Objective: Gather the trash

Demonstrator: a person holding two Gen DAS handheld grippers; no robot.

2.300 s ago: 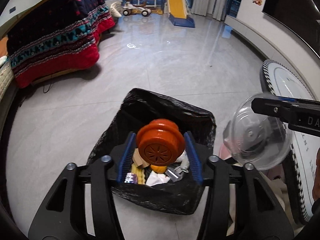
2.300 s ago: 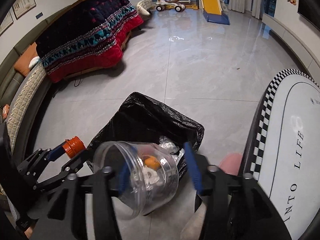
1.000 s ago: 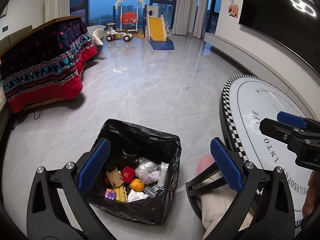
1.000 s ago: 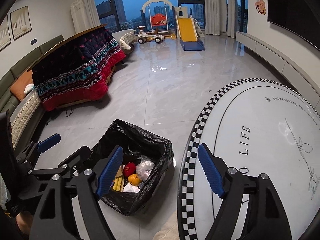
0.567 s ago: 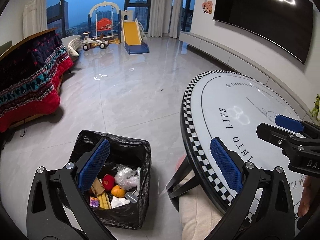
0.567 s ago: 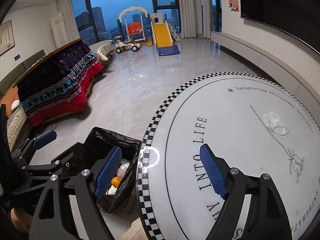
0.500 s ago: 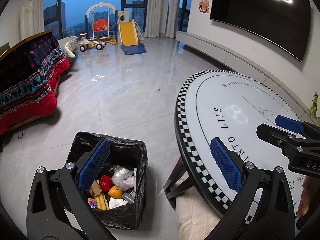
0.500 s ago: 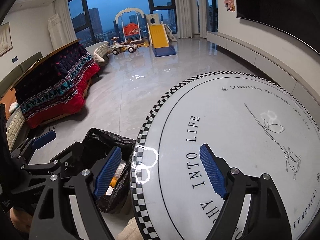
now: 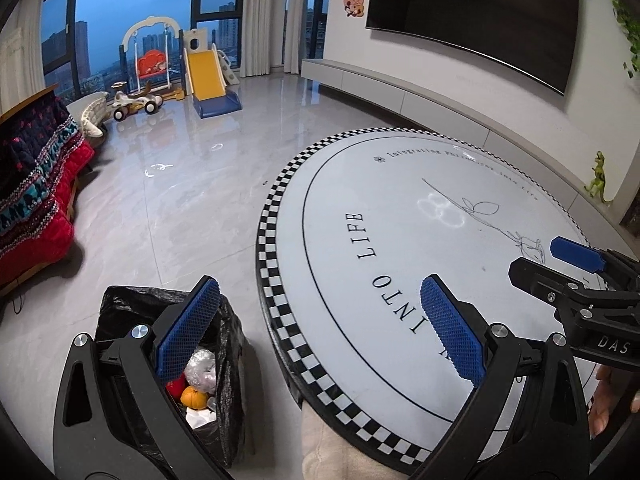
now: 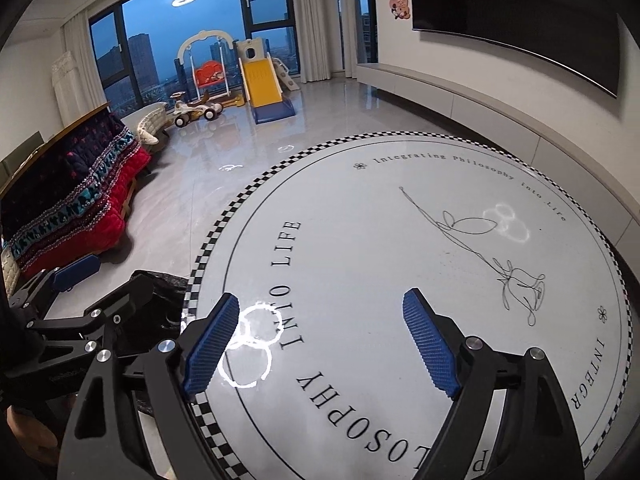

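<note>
Trash bag, black and holding an orange, crumpled plastic and other scraps, sits on the floor just left of the round table. Left gripper hangs wide apart, empty. Right gripper, over the table, is opening with nothing between its pads.
</note>
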